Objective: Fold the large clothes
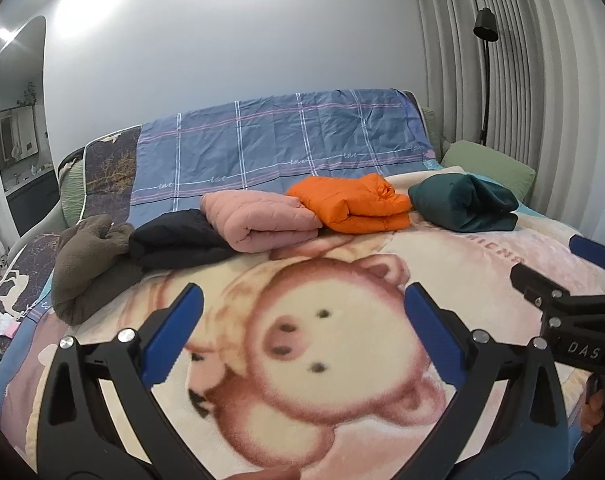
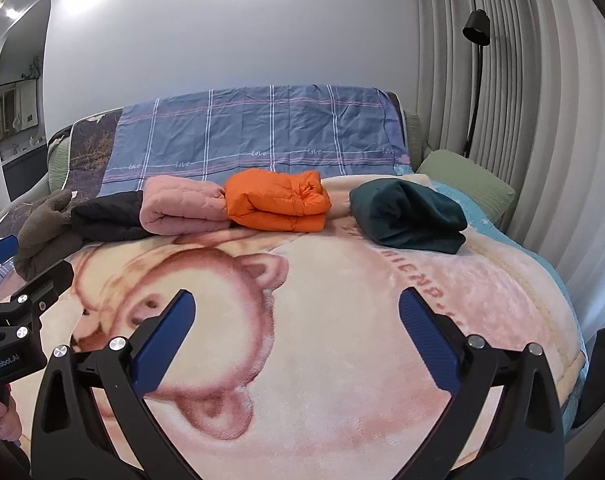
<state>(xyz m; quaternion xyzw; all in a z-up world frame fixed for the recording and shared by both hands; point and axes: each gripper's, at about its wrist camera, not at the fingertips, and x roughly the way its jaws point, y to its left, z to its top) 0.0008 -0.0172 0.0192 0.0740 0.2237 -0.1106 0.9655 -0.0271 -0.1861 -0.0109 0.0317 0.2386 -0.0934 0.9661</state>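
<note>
your left gripper [image 1: 302, 304] sits nearest, its blue-padded fingers [image 1: 174, 336] spread wide with nothing between them, hanging over the bear's face on the pink bear blanket [image 1: 342, 360]. your right gripper [image 2: 296, 312] is just as wide apart and just as empty, over the plainer pink part of the same blanket; in the left wrist view it shows at the right edge, in the right wrist view the left one shows at the left edge, so the two are side by side and apart. beyond them the clothes lie in a row across the bed, left to right: a brown fleece garment [image 1: 88, 264] in a loose heap, a folded black garment [image 1: 178, 240] touching it, a folded pink quilted garment [image 1: 262, 222] overlapping the black one, a folded orange puffer jacket [image 1: 354, 204] against the pink one, and a folded dark green garment [image 1: 466, 202] set apart to the right. behind the row a blue checked sheet [image 1: 282, 140] drapes the headboard, a green pillow [image 1: 490, 162] lies at the far right, and a black floor lamp [image 1: 485, 72] stands against the pleated curtains [image 1: 542, 80]
</note>
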